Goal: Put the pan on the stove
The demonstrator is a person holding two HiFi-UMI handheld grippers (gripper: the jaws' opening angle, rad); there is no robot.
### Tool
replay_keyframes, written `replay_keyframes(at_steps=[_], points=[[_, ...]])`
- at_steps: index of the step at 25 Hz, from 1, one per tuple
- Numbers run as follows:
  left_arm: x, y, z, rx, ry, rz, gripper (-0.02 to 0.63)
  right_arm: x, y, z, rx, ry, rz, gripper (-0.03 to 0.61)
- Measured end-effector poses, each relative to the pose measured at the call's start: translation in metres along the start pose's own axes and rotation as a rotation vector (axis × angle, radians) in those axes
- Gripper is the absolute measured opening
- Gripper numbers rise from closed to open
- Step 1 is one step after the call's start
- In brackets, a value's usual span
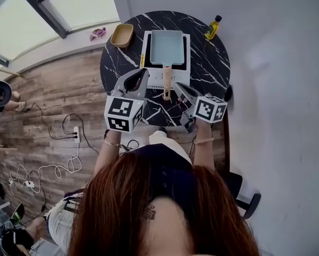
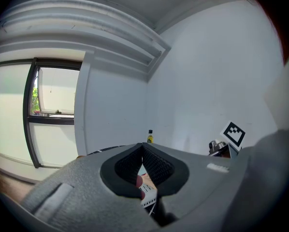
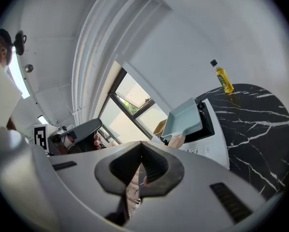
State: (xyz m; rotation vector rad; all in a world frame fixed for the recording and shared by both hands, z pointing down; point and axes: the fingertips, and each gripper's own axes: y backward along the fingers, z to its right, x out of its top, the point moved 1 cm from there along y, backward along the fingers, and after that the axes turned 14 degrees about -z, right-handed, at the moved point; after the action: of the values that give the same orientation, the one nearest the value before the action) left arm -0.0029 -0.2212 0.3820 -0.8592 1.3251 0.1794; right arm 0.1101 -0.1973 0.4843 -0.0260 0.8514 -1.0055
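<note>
Black marble table (image 1: 213, 71): pale-blue pan (image 1: 166, 47) sits empty on the stove (image 1: 149, 63), wooden tray (image 1: 121, 35) far left, oil bottle (image 1: 213, 28) far right; left gripper (image 1: 144, 72) and right gripper (image 1: 176, 85) near, fingers pressed together.

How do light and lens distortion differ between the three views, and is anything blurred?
Head view: even daylight, the pan is sharp, and there is mild bending near the edges. Left gripper view: strong fisheye with black corners, and the window is washed out. Right gripper view: the same fisheye, the scene is tilted, and the bottle is sharp.
</note>
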Motion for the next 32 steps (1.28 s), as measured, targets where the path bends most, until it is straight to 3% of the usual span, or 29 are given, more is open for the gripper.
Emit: replay_keyframes(at_steps=[20,32], points=[[-0.009,0.046,0.015,-0.026,-0.017,0.046,0.012,-0.007,0.027,-0.06,-0.115,0.205,0.133,0.009],[-0.018,0.077,0.022,-0.039,-0.03,0.065,0.012,-0.023,0.036,-0.089,-0.151,0.264,0.172,0.009]])
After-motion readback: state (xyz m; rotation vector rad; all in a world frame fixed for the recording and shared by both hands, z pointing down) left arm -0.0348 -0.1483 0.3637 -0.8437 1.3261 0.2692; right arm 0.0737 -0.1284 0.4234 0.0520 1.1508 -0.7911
